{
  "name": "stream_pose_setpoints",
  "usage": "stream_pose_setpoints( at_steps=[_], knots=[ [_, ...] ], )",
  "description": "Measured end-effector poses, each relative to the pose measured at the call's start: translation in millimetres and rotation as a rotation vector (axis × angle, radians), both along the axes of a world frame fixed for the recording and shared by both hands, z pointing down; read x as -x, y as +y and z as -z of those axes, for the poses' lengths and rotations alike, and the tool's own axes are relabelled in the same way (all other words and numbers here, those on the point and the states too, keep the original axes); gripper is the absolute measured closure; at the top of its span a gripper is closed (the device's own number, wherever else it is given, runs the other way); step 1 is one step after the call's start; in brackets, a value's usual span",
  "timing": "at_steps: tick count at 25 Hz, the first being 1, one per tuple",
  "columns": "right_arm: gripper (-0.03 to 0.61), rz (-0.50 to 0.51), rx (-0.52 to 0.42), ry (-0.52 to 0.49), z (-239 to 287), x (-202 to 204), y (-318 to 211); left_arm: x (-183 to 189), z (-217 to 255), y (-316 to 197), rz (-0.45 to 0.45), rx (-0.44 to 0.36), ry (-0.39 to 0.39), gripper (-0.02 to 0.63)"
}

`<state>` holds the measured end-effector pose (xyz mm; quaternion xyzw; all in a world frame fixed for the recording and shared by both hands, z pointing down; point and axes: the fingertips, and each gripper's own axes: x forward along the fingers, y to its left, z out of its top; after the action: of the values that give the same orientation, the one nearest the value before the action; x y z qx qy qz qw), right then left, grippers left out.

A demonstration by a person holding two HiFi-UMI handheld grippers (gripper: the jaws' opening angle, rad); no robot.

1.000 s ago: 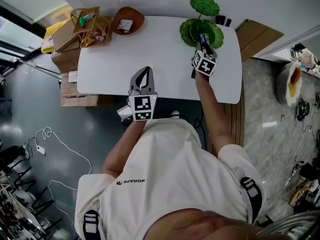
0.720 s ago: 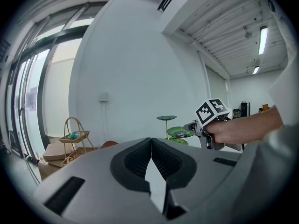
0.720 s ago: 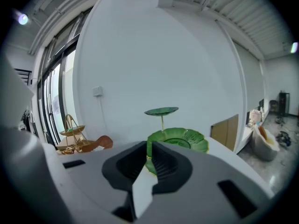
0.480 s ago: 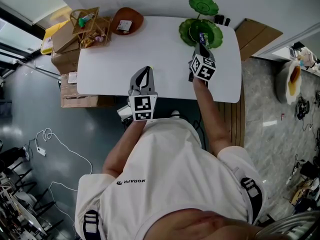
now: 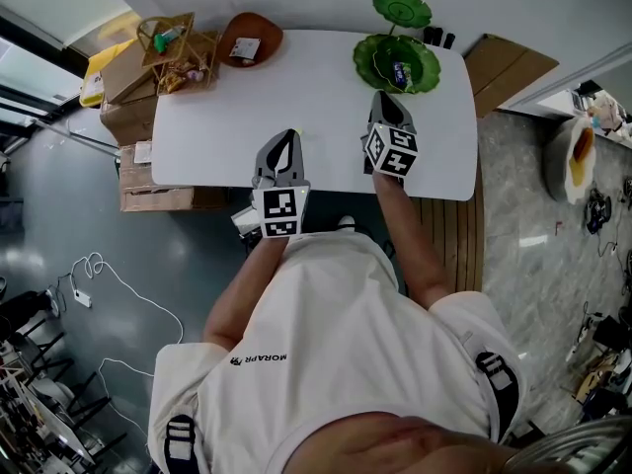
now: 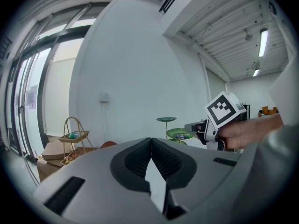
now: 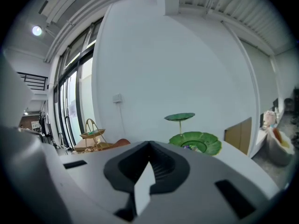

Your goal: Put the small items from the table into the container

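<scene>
The green leaf-shaped two-tier dish [image 5: 395, 62] stands at the table's far right. A small dark-blue wrapped item [image 5: 400, 71] lies in its lower plate. My right gripper [image 5: 384, 100] hovers just short of the dish on the near side, jaws shut with nothing between them. The right gripper view looks past the shut jaws [image 7: 149, 146] at the dish [image 7: 196, 143]. My left gripper [image 5: 287, 135] rests at the table's near middle, shut and empty. Beyond its jaws [image 6: 150, 141], the left gripper view shows the dish [image 6: 180, 133] and the right gripper [image 6: 198, 126].
A brown bowl [image 5: 252, 38] with a card in it sits at the table's far left. Beside it stand a wire basket stand [image 5: 173, 47] and cardboard boxes [image 5: 123, 77]. Small dark objects [image 5: 439, 39] sit at the far right corner.
My right gripper has pulled back from over the green dish toward me and risen slightly; the wrapped item stays in the dish. The left gripper has not moved.
</scene>
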<state>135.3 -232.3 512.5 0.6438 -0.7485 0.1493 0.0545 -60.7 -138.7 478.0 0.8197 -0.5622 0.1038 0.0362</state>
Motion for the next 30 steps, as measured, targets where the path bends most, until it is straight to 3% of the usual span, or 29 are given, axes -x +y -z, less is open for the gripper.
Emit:
stream_pose_setpoints(
  at_steps=[17,30],
  knots=[
    [0.565,0.148,-0.002,-0.026,2,70,38,5,9,6,0.018,-0.035,0.008,0.609],
    [0.565,0.292,0.043,0.029,-27,121,54,19,2,8,0.068,-0.013,0.031,0.609]
  ],
)
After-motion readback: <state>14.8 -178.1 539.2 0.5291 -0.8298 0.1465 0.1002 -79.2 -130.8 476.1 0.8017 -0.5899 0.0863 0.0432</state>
